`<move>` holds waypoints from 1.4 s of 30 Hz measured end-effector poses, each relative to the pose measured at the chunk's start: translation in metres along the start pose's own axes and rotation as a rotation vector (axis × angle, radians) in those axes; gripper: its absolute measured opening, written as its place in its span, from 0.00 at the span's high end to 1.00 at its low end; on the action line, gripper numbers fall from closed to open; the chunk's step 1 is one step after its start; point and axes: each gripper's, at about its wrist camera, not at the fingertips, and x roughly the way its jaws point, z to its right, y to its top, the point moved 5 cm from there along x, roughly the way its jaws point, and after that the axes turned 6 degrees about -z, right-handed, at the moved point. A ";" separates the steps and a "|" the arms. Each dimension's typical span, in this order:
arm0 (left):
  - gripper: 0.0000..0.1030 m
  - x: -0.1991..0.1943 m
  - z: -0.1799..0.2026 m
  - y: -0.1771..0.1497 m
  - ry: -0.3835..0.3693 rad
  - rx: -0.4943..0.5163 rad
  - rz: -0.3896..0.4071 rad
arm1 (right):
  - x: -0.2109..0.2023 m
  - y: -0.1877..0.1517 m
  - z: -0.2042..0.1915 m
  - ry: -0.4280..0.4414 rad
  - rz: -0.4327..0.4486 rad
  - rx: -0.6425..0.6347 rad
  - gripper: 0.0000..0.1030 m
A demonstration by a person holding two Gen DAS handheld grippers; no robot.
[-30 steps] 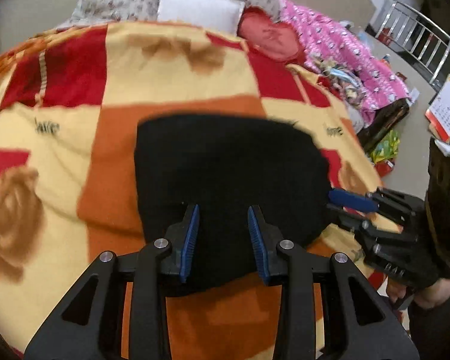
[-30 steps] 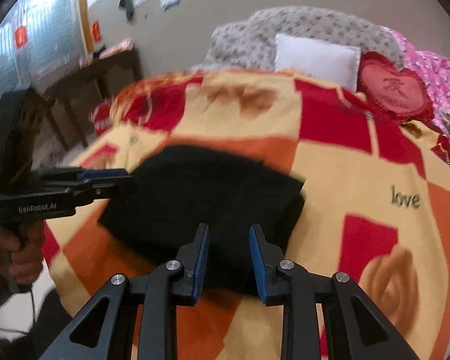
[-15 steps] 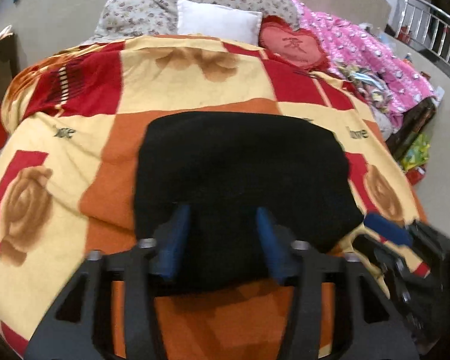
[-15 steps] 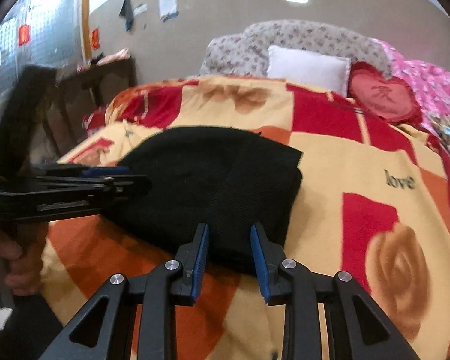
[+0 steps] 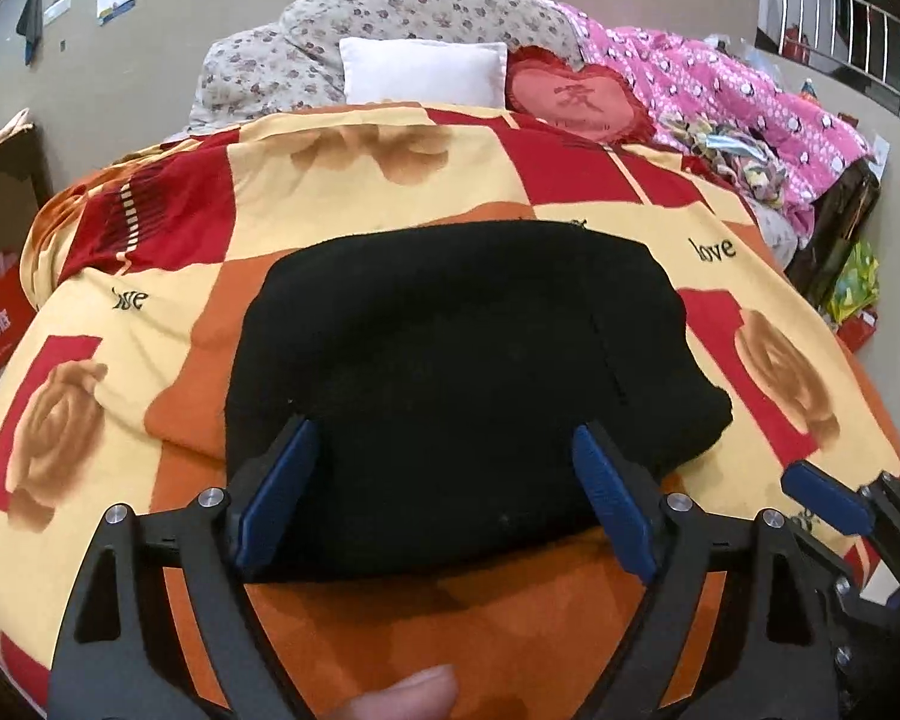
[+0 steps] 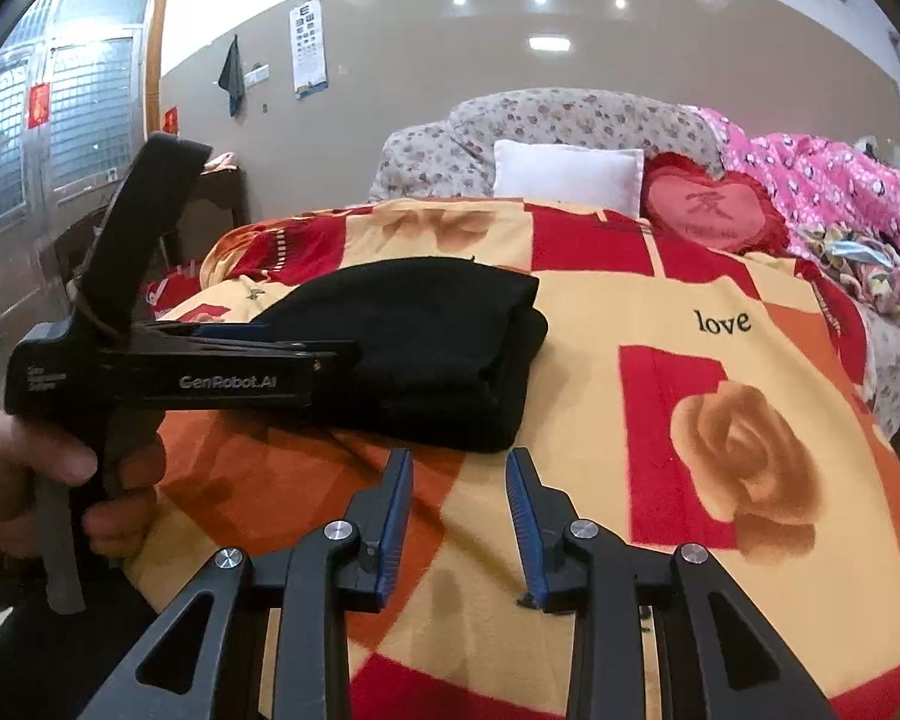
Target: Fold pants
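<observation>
Lying folded into a compact black bundle, the pants (image 5: 462, 360) rest on the bed's patchwork blanket (image 5: 570, 630), over an orange patch near the blanket's front edge.

Seen from the left wrist, the left claw (image 5: 444, 492) is spread wide, with nothing between its blue pads (image 5: 276, 492). The near edge of the pants fills the gap between the two fingers, but whether the pads touch the cloth cannot be told from this view. From the right wrist camera the left claw (image 6: 330, 354) appears side-on, level with the bundle's left end and overlapping it; a hand (image 6: 48, 480) grips its handle.

The right claw (image 6: 459, 504) is open at a moderate gap and empty. It sits just short of the pants, which lie ahead of it and slightly to the left, apart from its fingertips, with bare blanket between. In the left wrist view one blue tip of the right claw (image 5: 828, 498) shows at the lower right, beside the bundle's right corner but clear of it.

The bundle shows stacked layers at its right end in the right wrist view (image 6: 450, 354). Behind it, at the head of the bed, stand a white pillow (image 6: 567, 177) and a red heart cushion (image 6: 711, 210), with a pink quilt (image 6: 834, 180) to the right.
</observation>
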 end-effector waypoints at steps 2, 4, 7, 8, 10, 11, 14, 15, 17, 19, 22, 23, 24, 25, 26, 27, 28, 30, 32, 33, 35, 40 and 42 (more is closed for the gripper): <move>0.16 -0.010 0.000 -0.003 0.003 -0.008 -0.002 | 0.001 -0.001 0.001 -0.009 -0.003 0.002 0.70; 0.16 -0.022 -0.001 -0.011 0.001 -0.024 -0.017 | -0.001 -0.001 0.001 -0.012 0.007 -0.001 0.70; 0.16 -0.034 0.000 -0.025 0.020 -0.043 -0.039 | -0.004 0.000 0.000 -0.019 0.025 -0.002 0.70; 0.16 -0.037 0.000 -0.029 0.028 -0.046 -0.045 | -0.005 0.000 0.000 -0.020 0.030 -0.001 0.70; 0.16 -0.042 0.002 -0.036 0.044 -0.038 -0.045 | -0.006 0.001 -0.001 -0.019 0.036 0.000 0.70; 0.16 -0.043 0.002 -0.039 0.058 -0.028 -0.044 | -0.006 0.001 -0.001 -0.019 0.037 0.000 0.70; 0.16 -0.044 0.003 -0.046 0.053 -0.014 -0.053 | -0.007 0.001 -0.001 -0.023 0.040 -0.004 0.70; 0.16 -0.044 0.003 -0.047 0.053 -0.013 -0.056 | -0.007 0.001 -0.001 -0.025 0.040 -0.003 0.70; 0.16 -0.044 0.002 -0.048 0.050 -0.015 -0.062 | -0.007 0.001 0.000 -0.026 0.040 -0.001 0.70; 0.16 -0.045 0.001 -0.049 0.048 -0.018 -0.063 | -0.007 0.001 0.001 -0.027 0.041 0.001 0.70; 0.16 -0.045 0.001 -0.049 0.047 -0.017 -0.062 | -0.007 0.000 0.001 -0.025 0.040 -0.001 0.70; 0.16 -0.045 0.002 -0.049 0.047 -0.017 -0.063 | -0.007 0.000 0.001 -0.026 0.040 -0.003 0.70; 0.16 -0.045 0.001 -0.049 0.048 -0.018 -0.065 | -0.007 0.000 0.001 -0.026 0.039 -0.005 0.70; 0.16 -0.045 0.001 -0.049 0.048 -0.018 -0.069 | -0.007 0.000 0.000 -0.026 0.039 -0.006 0.70; 0.16 -0.044 0.001 -0.049 0.047 -0.019 -0.072 | -0.007 0.000 0.000 -0.028 0.039 -0.006 0.70; 0.16 -0.043 0.000 -0.049 0.046 -0.020 -0.076 | -0.007 0.001 0.000 -0.027 0.041 -0.007 0.70; 0.16 -0.042 0.000 -0.049 0.047 -0.022 -0.078 | -0.007 0.001 -0.001 -0.027 0.042 -0.007 0.70; 0.16 -0.041 -0.002 -0.050 0.048 -0.030 -0.085 | -0.007 0.001 -0.001 -0.027 0.041 -0.007 0.70; 0.16 -0.039 -0.003 -0.051 0.047 -0.035 -0.091 | -0.007 0.000 -0.001 -0.027 0.039 -0.008 0.70; 0.16 -0.039 -0.004 -0.051 0.049 -0.036 -0.091 | -0.007 0.000 -0.001 -0.027 0.039 -0.008 0.70; 0.16 -0.039 -0.004 -0.051 0.051 -0.032 -0.090 | -0.007 0.000 -0.001 -0.026 0.038 -0.010 0.70; 0.16 -0.038 -0.003 -0.051 0.049 -0.035 -0.094 | -0.006 0.000 -0.002 -0.027 0.038 -0.010 0.70; 0.16 -0.038 -0.003 -0.052 0.047 -0.034 -0.094 | -0.006 0.000 -0.002 -0.028 0.038 -0.011 0.70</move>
